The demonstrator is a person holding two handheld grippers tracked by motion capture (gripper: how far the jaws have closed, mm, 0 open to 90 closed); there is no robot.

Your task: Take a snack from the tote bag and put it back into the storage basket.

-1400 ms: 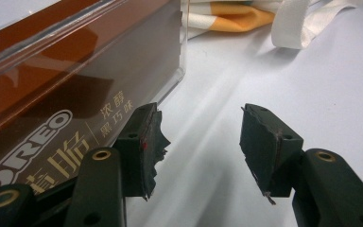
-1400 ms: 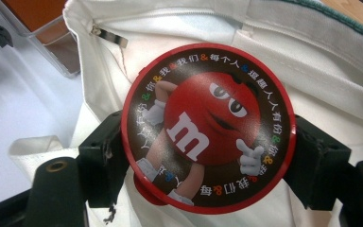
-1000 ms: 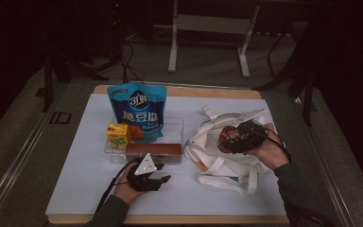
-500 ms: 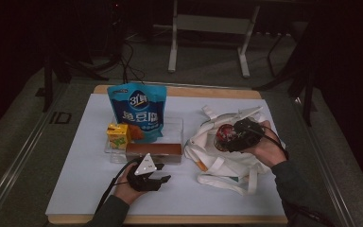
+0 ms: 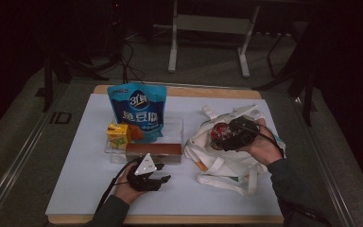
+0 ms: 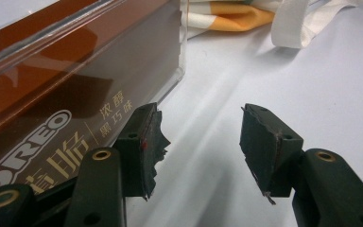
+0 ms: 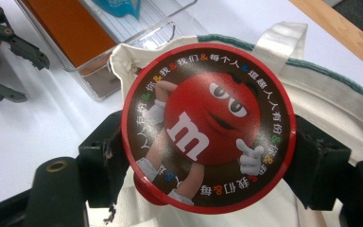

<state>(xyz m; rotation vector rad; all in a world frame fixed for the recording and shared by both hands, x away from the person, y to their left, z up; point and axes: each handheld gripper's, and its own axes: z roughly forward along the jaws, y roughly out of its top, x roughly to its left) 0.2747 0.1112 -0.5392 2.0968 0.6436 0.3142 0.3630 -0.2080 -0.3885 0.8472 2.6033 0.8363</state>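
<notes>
On the worktop's (image 5: 75, 189) near left, the left gripper (image 5: 163, 178) rests with jaws apart and empty beside the clear tray (image 5: 176, 124) holding a brown Oreo box (image 5: 153, 150). Farther right, the right gripper (image 5: 227, 137) clamps a red-rimmed M&M's tin (image 7: 208, 127) over the white tote bag (image 5: 227, 165).

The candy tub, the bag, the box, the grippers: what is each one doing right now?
Candy tub: lid on, gripped at both sides by the right gripper, over the bag.
Cloth bag: lying crumpled on the table.
Cookie box: lying flat in the clear tray.
Blue snack pouch: standing, sealed.
Left gripper: fingers open, holding nothing.
</notes>
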